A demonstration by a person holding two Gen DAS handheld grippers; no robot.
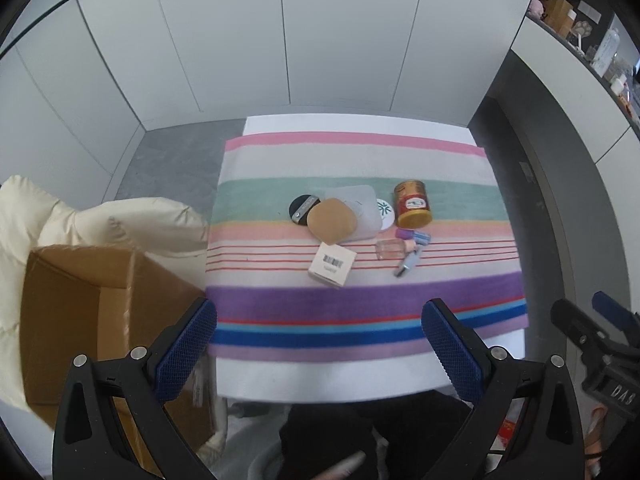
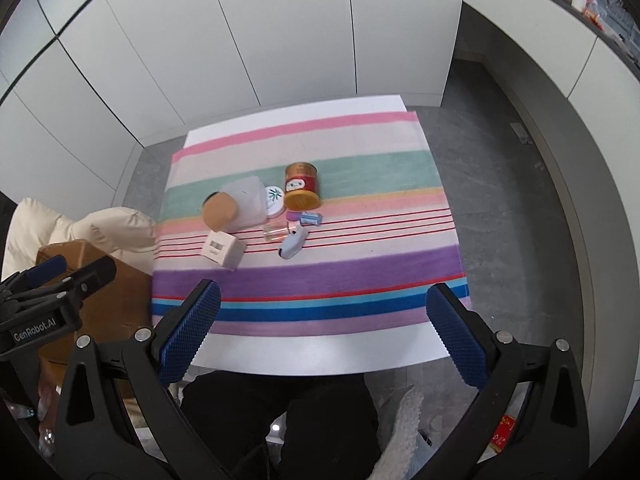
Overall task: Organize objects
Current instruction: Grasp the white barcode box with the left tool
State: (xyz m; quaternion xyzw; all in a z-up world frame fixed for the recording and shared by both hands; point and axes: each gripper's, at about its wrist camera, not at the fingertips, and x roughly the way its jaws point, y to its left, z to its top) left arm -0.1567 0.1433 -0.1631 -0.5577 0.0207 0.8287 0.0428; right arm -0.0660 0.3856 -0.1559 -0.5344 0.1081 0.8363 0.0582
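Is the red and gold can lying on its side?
No, the red and gold can stands upright on the striped cloth, right of the white round lid.

Both grippers: left gripper, right gripper; black angular frames, silver screws, blue cross-hatched pads. White "GenRobot.AI" lettering at 9 o'clock, right view.

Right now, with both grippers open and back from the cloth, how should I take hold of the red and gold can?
Grip the red and gold can across its round side wall, at the red label band. It stands roughly upright with open cloth to its right, so come from the right with the right gripper, jaws straddling the wall. On its left the white round tin crowds it.
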